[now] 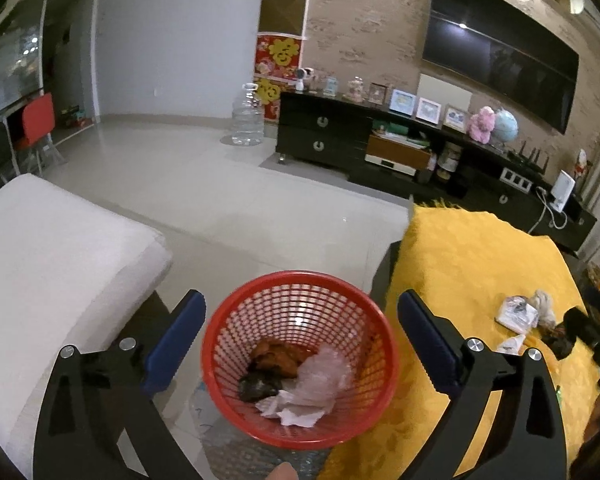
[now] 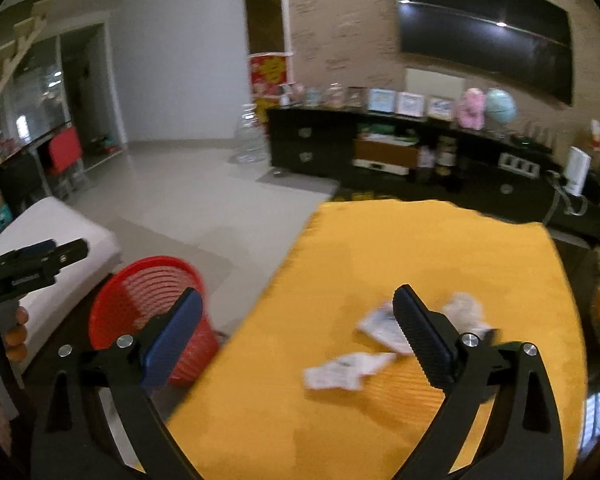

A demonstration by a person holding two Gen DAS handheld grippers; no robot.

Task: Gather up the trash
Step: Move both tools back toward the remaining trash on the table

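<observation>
Left claw (image 1: pixel 300 332) gapes above red basket (image 1: pixel 236 380) holding crumpled trash (image 1: pixel 300 384).

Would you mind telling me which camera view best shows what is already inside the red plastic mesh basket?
The left wrist view: it looks down into the red plastic mesh basket, showing crumpled white paper, clear plastic and brown scraps. The right wrist view shows only its blurred outer wall and rim, contents hidden.

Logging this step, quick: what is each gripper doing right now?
Left gripper: open, holding nothing, above the red basket.
Right gripper: open, holding nothing, over the yellow cloth.
</observation>
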